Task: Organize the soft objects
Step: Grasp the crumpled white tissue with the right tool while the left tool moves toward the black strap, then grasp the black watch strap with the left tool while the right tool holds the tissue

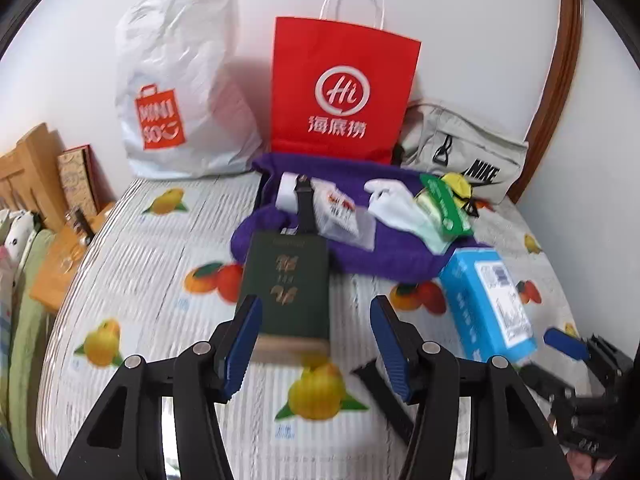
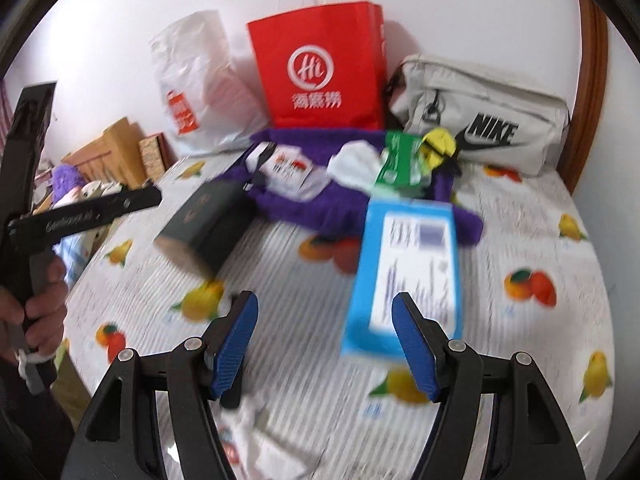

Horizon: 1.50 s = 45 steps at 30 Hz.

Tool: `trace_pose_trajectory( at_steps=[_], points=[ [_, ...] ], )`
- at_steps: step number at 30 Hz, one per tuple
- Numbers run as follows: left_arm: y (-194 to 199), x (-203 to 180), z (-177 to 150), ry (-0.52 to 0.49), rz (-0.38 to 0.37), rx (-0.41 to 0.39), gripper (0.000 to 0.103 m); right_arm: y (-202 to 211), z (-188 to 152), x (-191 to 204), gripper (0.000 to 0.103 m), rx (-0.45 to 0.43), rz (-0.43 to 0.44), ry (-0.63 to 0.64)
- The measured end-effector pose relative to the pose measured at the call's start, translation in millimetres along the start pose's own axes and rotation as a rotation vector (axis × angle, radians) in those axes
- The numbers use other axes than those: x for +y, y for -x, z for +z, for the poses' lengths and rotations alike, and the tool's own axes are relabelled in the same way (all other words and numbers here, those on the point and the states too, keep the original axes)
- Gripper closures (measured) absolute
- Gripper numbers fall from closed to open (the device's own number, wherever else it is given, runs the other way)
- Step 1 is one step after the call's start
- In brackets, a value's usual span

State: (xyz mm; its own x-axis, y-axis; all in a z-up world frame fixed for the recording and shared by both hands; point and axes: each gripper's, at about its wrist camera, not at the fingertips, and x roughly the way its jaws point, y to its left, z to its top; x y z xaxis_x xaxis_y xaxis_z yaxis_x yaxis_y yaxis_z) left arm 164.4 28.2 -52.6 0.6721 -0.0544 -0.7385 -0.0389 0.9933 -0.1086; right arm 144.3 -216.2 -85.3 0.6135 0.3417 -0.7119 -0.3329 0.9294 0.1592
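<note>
left tongs [image 1: 316, 344] open | boxes: 2 | bags: 3 | purple cloth [image 1: 360, 248]: 1

bedsheet [image 1: 160, 280] — white, ribbed, printed with yellow and orange fruit and green leaves. on it, purple towel [image 1: 360, 248]. behind the towel: red paper bag [image 1: 344, 80] with white logo, white plastic bag [image 1: 180, 80] with orange print, grey pouch [image 1: 464, 148] with black lettering. before the towel — dark green booklet [image 1: 286, 288], light blue box [image 1: 488, 304].

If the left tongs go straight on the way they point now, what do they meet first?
Probably the dark green box: it lies straight ahead of the open left tongs, its near end between the tips. Depth is unclear, so the bedsheet may come first.
</note>
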Motion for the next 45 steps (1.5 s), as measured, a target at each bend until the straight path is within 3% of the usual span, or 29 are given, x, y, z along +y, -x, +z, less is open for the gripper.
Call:
trace_pose_trajectory(
  at_steps=[3, 14, 16, 18, 19, 23, 34, 41, 45],
  points=[
    [0.9, 3.7, -14.7, 0.011, 0.002, 0.015, 0.047, -0.2, -22.9, 6.8, 0.025, 0.026, 0.031, 0.018],
    [-8.2, 8.4, -60.6, 0.033, -0.025, 0.078, 0.047, -22.0, -92.9, 38.7, 0.025, 0.090, 0.085, 0.094],
    [-11.7, 7.4, -67.0, 0.033, -0.033, 0.089, 0.047, -28.5, -101.7, 46.0, 0.029, 0.105, 0.095, 0.117],
    [-14.9, 5.0, -71.6, 0.026, -0.041, 0.095, 0.047, -36.1, -109.2, 53.1, 0.054, 0.105, 0.084, 0.139],
    [-16.7, 3.3, -74.1, 0.020, -0.043, 0.100, 0.047, -40.0, -112.4, 55.6, 0.057, 0.110, 0.066, 0.139],
    [-22.2, -1.5, -79.7, 0.006, -0.046, 0.116, 0.047, -37.1, -117.2, 61.8, 0.090, 0.065, 0.011, 0.156],
    [-34.1, -12.6, -93.9, -0.019, -0.057, 0.163, 0.047, -11.3, -136.0, 57.1, 0.092, 0.085, 0.047, 0.166],
    [-56.3, -32.6, -106.1, -0.047, -0.061, 0.225, 0.047, -3.6, -140.2, 18.5, 0.092, 0.071, -0.042, 0.080],
    [-59.9, -47.1, -104.9, -0.076, -0.082, 0.218, 0.041, -4.5, -135.2, -1.7, 0.092, 0.049, -0.071, 0.056]
  ],
)
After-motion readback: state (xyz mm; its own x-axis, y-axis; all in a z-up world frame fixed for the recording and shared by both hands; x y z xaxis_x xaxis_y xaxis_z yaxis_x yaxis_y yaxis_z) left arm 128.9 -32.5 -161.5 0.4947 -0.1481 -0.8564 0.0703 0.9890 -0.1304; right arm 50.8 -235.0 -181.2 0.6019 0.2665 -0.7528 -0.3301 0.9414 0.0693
